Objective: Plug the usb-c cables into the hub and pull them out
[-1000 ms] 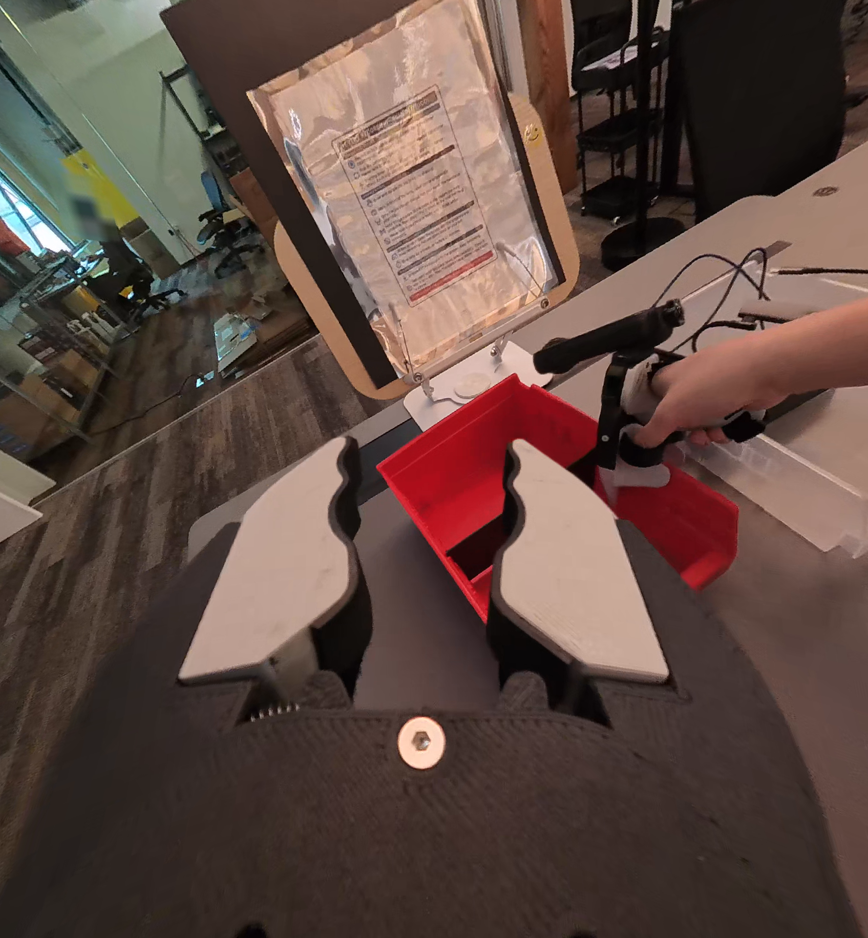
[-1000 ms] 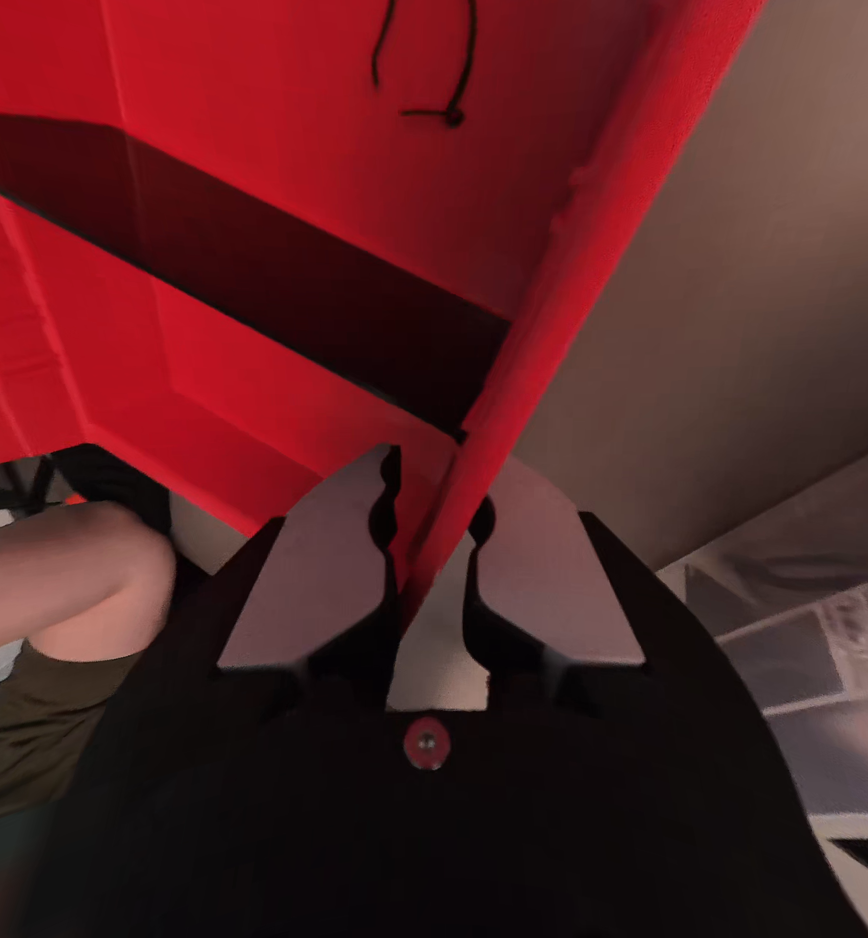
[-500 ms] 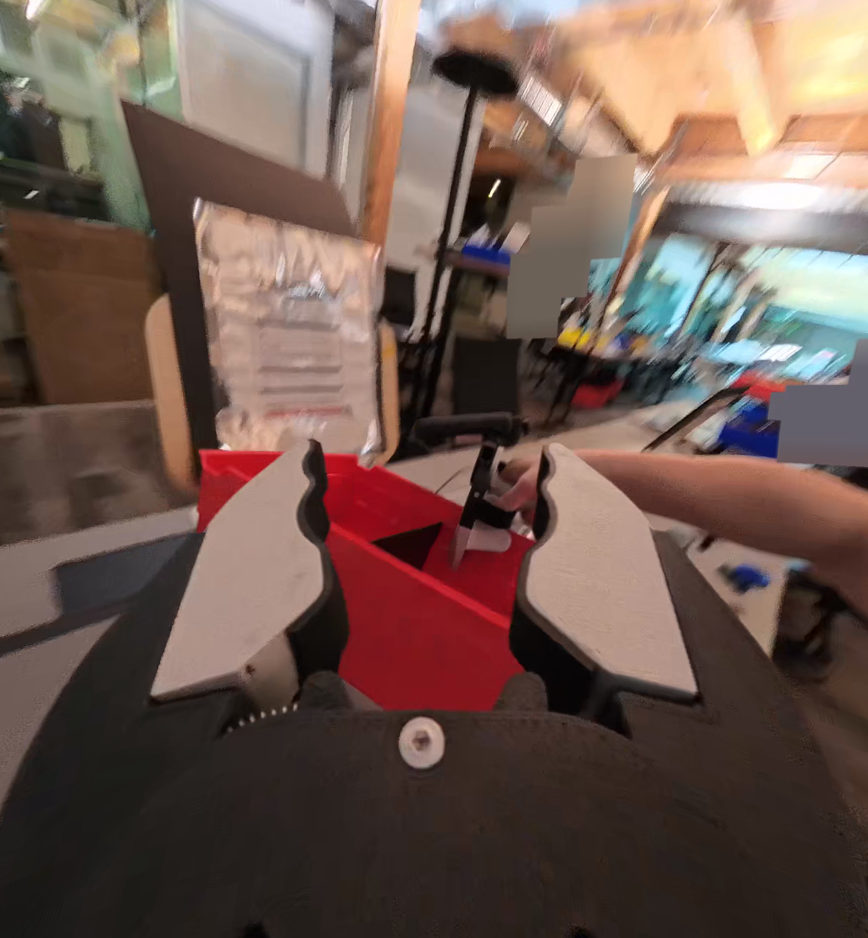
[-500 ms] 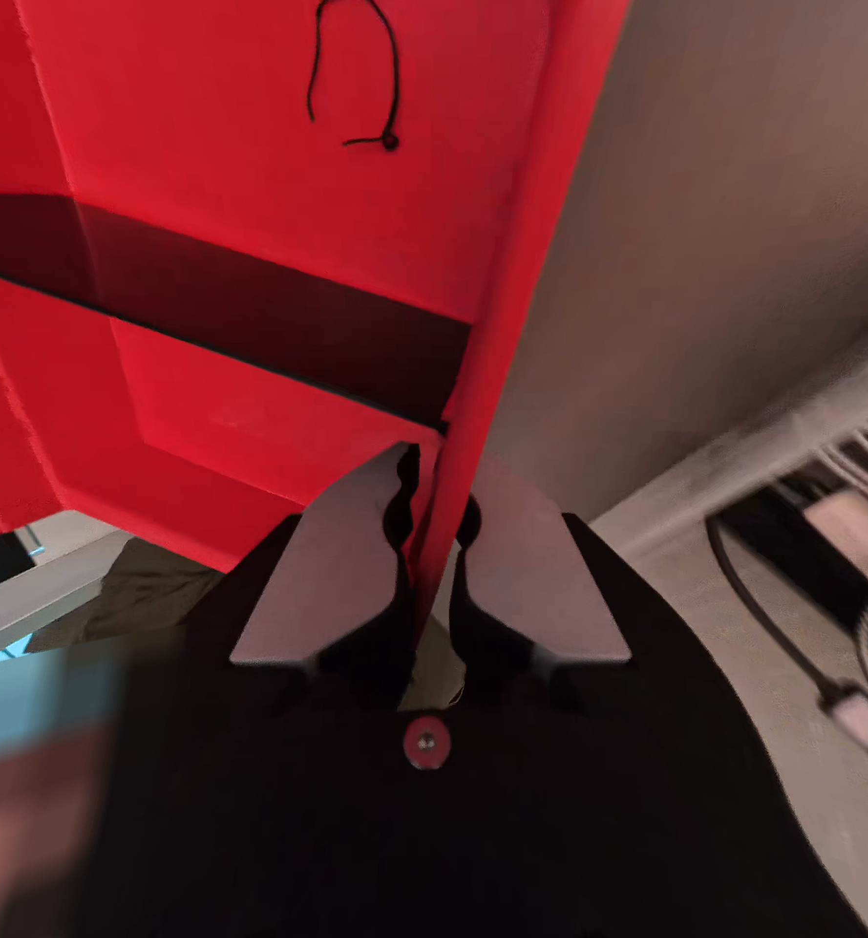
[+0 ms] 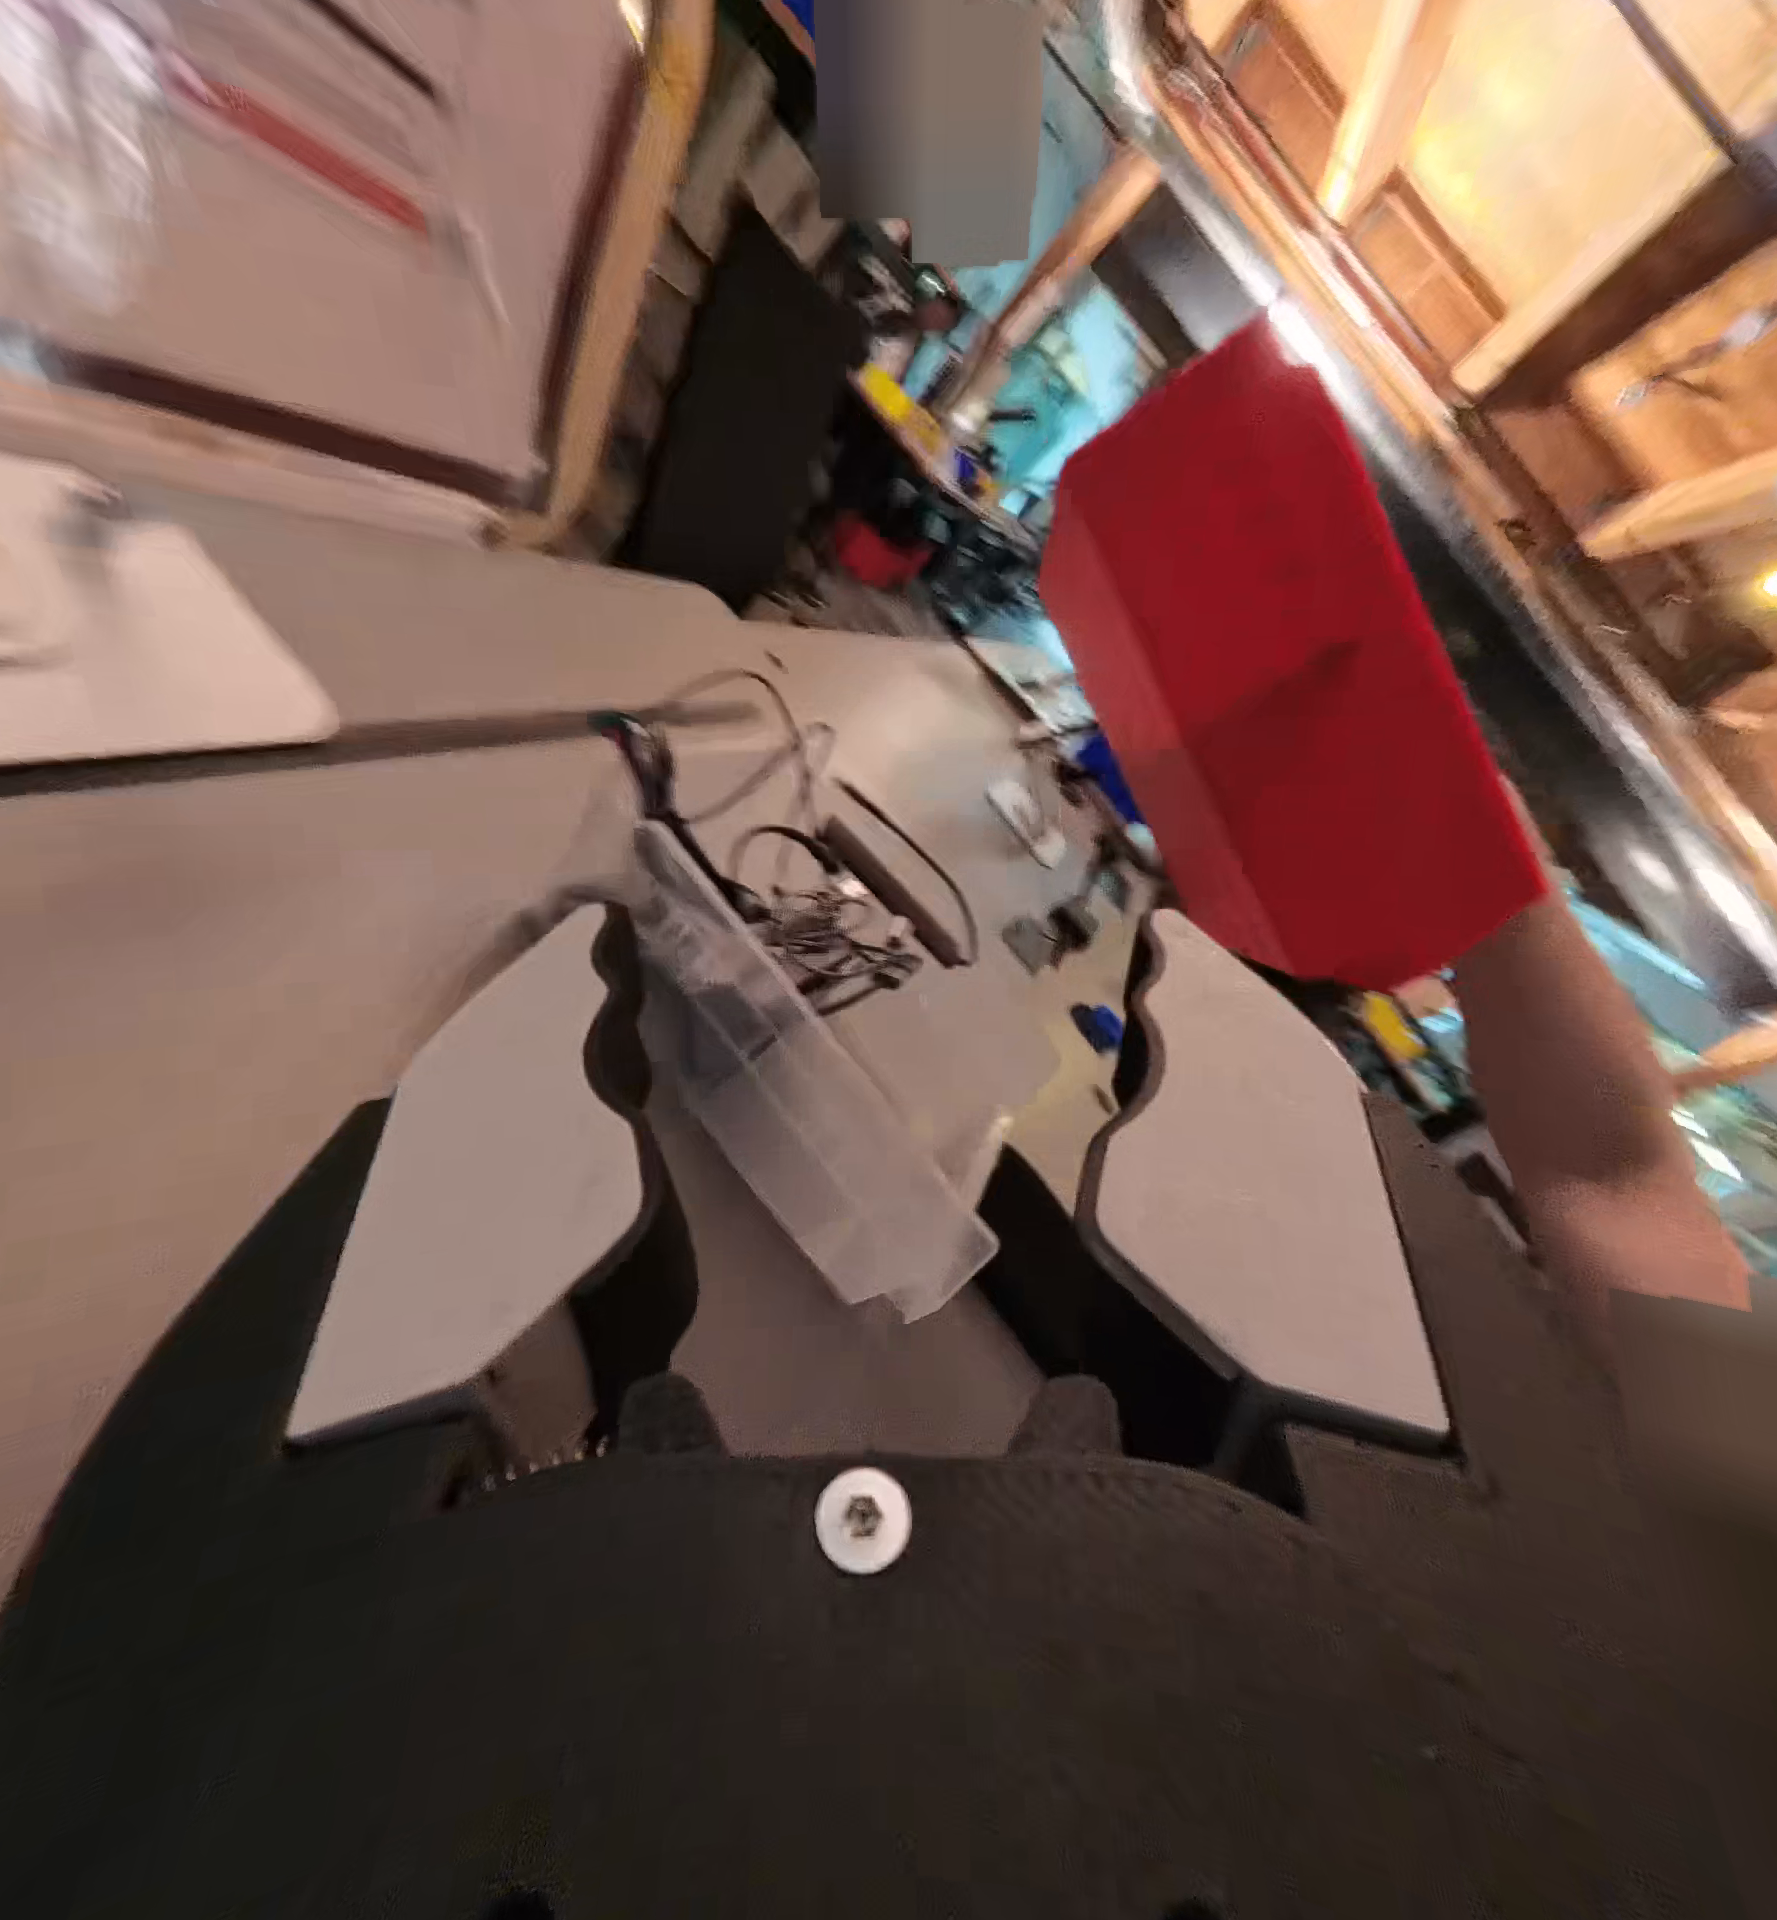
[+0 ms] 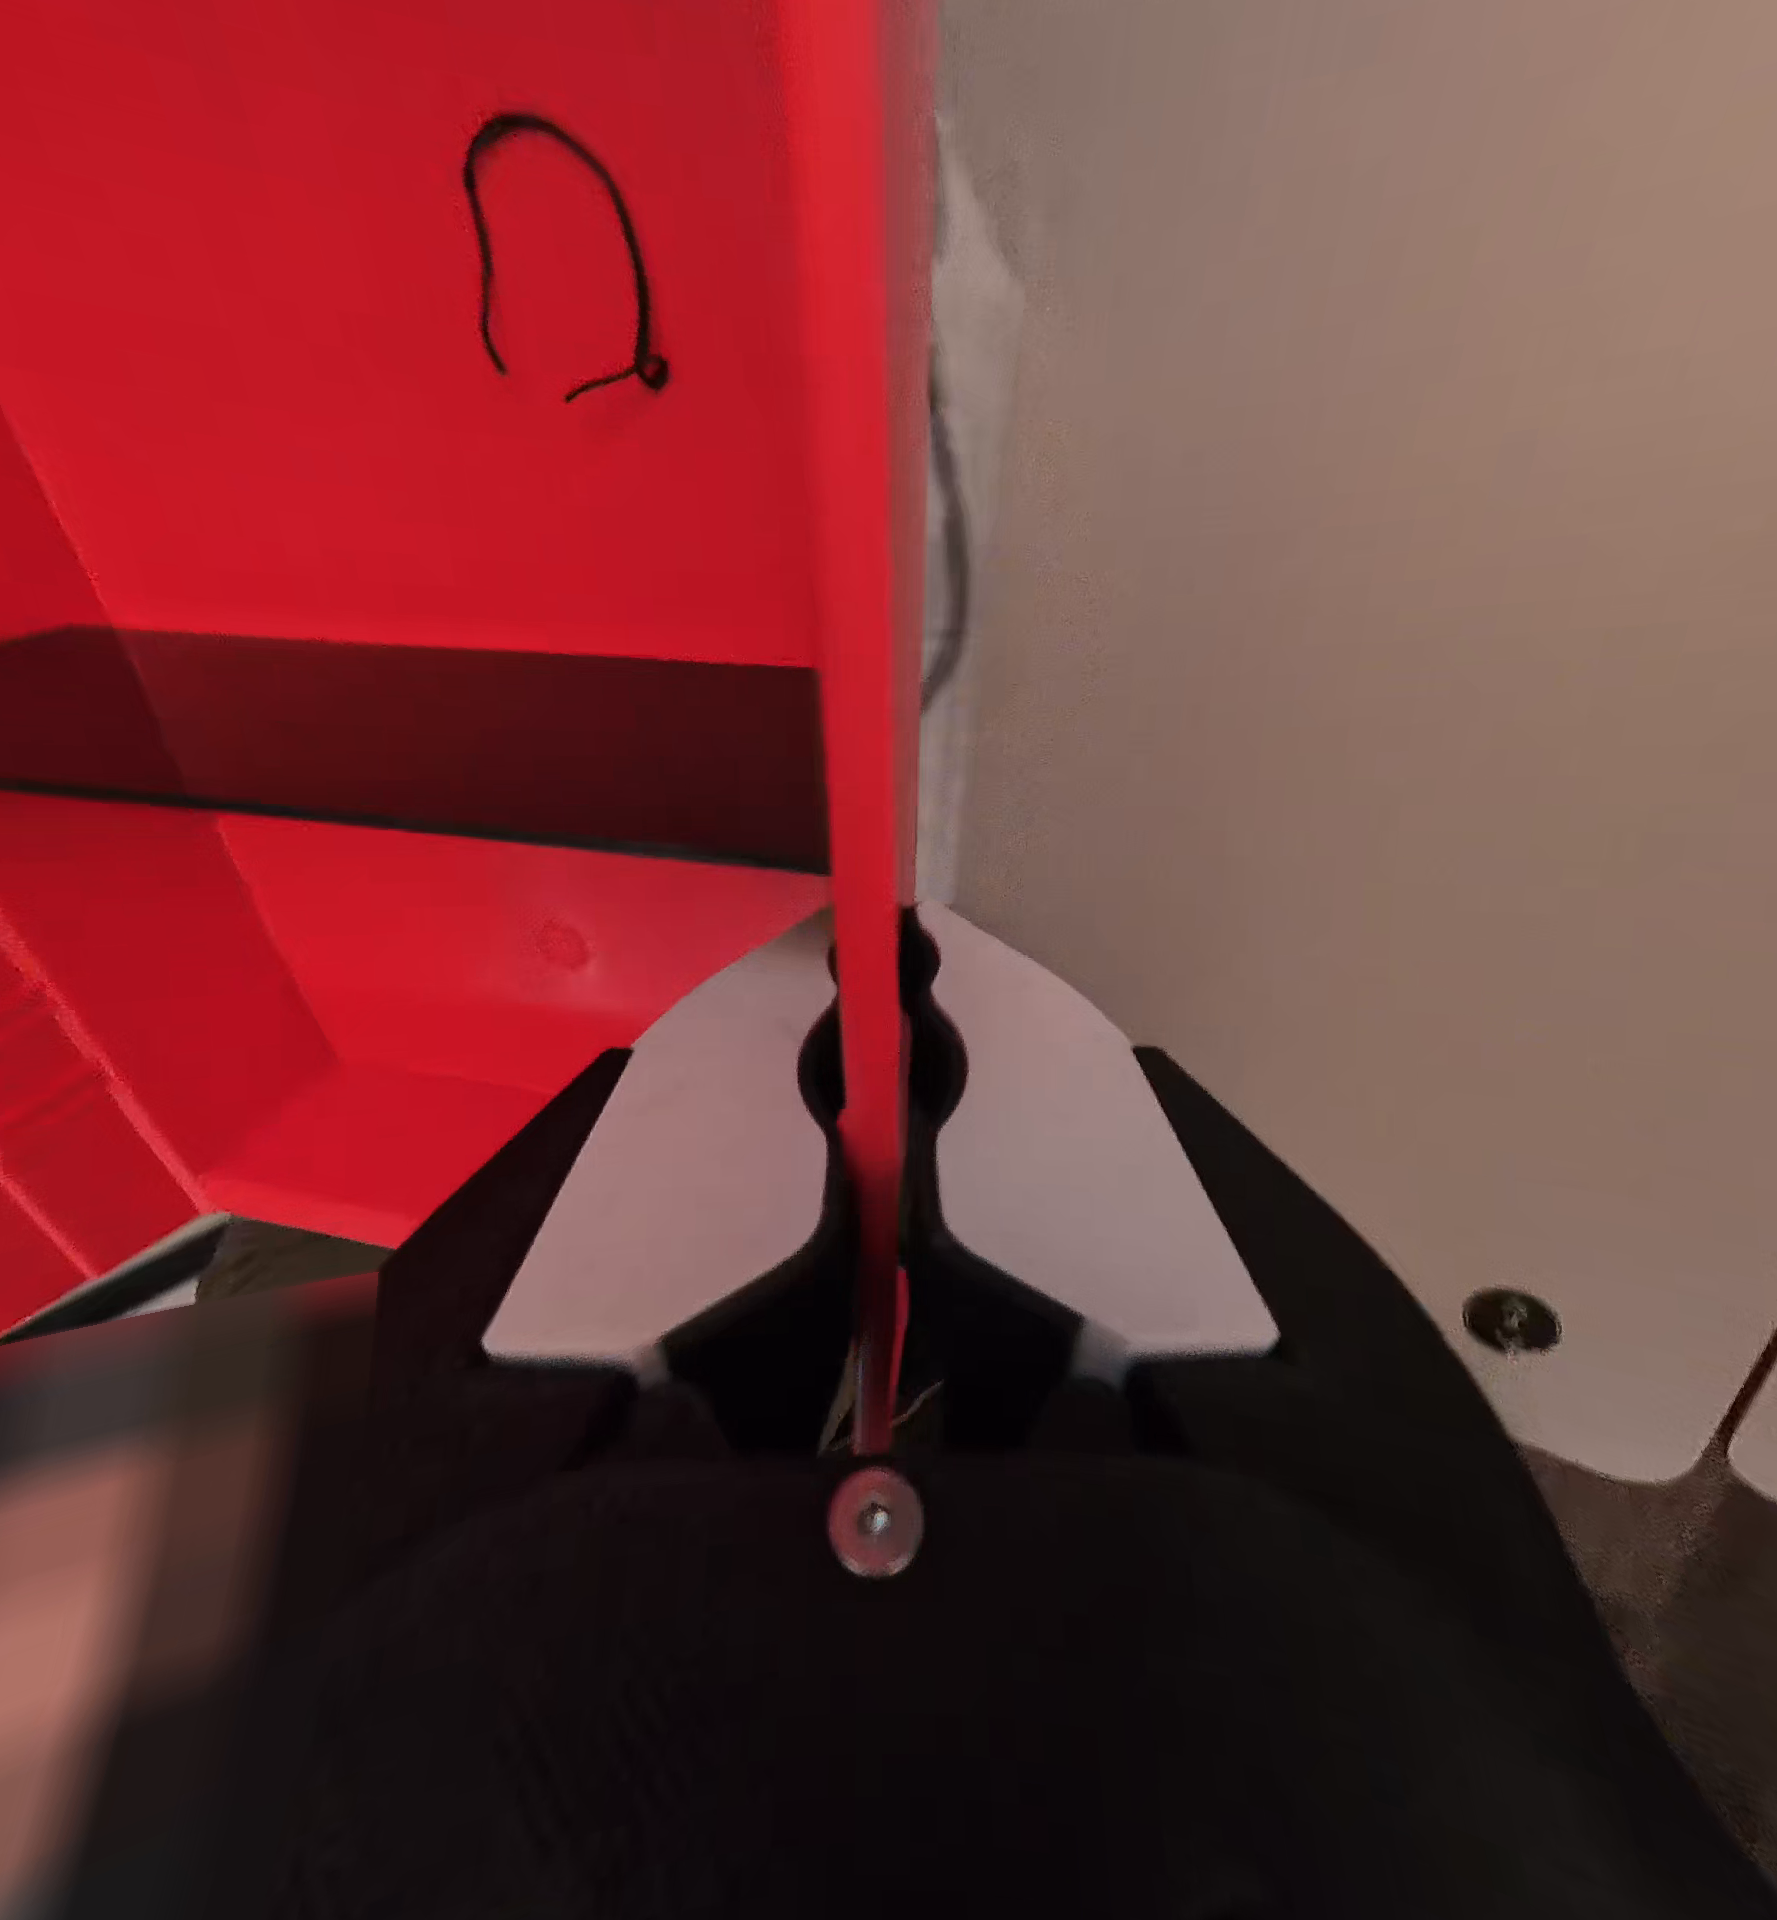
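My right gripper [image 6: 868, 935] is shut on the side wall of a red plastic bin [image 6: 364, 436]. The bin holds a thin black twist tie [image 6: 562, 260] on its floor. In the left wrist view the red bin [image 5: 1268, 665] hangs in the air at the upper right, above a forearm [image 5: 1580, 1091]. My left gripper [image 5: 879, 935] is open and empty above the grey table. Beyond its fingers lie a clear plastic tray [image 5: 811, 1101], a tangle of black cables [image 5: 822, 935] and a dark flat hub-like bar [image 5: 894, 873]. The view is blurred.
A grey table [image 5: 188, 987] fills the left of the left wrist view, with a white pad [image 5: 115, 665] and a standing board [image 5: 292, 208] at the back. The right wrist view shows pale table surface [image 6: 1383, 623] with a round screw cap [image 6: 1510, 1320] beside the bin. There is about 45 centimetres between the tips of the two grippers.
The red bin has been lifted off the table by my right gripper, which closed tighter on its wall. My left gripper swung right and tilted, now facing the tray and cables.
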A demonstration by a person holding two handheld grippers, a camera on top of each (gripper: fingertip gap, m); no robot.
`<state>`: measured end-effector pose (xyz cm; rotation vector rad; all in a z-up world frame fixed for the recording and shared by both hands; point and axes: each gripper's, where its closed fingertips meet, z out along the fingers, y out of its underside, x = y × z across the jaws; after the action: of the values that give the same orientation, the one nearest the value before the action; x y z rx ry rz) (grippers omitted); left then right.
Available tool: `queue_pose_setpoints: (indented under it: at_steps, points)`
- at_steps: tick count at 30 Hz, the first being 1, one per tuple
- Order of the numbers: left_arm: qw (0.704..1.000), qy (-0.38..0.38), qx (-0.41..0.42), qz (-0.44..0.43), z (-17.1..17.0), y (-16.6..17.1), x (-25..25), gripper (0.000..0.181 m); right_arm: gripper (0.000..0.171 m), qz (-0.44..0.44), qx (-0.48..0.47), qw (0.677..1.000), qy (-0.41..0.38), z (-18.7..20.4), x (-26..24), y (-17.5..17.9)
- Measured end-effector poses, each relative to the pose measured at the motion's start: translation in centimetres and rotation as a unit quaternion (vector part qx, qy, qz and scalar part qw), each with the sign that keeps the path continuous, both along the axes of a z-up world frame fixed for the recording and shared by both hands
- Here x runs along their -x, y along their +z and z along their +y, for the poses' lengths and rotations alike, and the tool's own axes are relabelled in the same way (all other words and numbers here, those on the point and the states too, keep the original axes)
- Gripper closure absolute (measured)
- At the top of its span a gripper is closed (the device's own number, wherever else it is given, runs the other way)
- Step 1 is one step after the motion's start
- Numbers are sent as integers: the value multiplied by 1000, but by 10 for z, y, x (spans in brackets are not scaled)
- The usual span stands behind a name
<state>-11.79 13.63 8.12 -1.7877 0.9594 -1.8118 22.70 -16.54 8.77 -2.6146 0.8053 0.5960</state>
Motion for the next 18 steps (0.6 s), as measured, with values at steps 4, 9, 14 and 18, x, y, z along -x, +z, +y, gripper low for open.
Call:
queue_pose_setpoints:
  at_steps: [4,9,14,18]
  points:
    - [991,-117,58,28,-56,-60,-78,93,164,30,12,996,-83,-74,-34,-40]
    - [984,-108,-29,141,-93,-126,-119,70,163,42,33,984,-172,-148,-63,-98]
    - [968,-125,-83,204,-126,-155,-129,68,162,51,50,974,-216,-195,-76,-142]
    - [948,-153,-109,258,-141,-182,-128,76,161,62,52,972,-220,-207,-75,-158]
